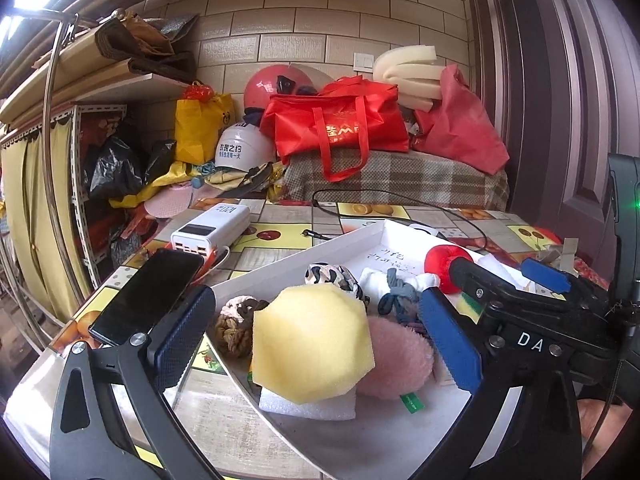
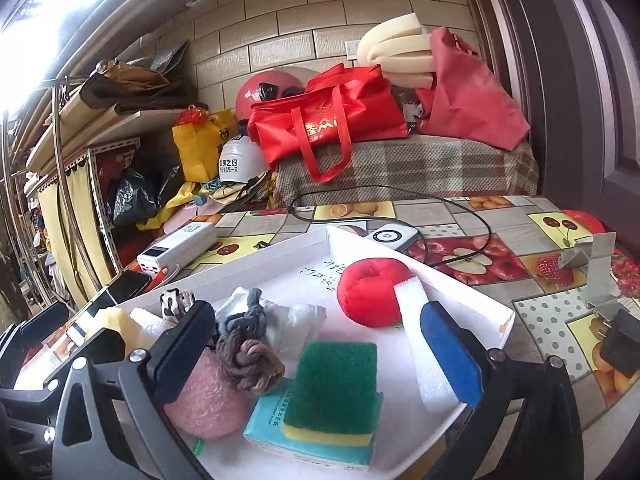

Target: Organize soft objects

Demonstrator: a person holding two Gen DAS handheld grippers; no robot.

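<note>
A white tray [image 1: 304, 258] on the table holds soft things. In the left wrist view a yellow foam block [image 1: 312, 344] rests on a white foam piece [image 1: 308, 406], with a pink fluffy pad [image 1: 396, 360], hair ties [image 1: 236, 324] and a red plush apple [image 1: 440, 260] around it. My left gripper [image 1: 316, 344] is open, its fingers either side of the yellow block. In the right wrist view my right gripper [image 2: 320, 348] is open above a green-and-yellow sponge [image 2: 336, 388] lying on a tissue pack [image 2: 264, 420]. A white foam strip [image 2: 420, 344] leans by the right finger. The red plush apple [image 2: 372, 292] lies beyond.
A phone [image 1: 148, 296] and a white power bank [image 1: 212, 228] lie left of the tray. A black cable [image 2: 460, 220] and a white charger [image 2: 390, 236] lie behind it. Red bags [image 1: 340, 128] and helmets [image 1: 240, 152] pile up at the back wall.
</note>
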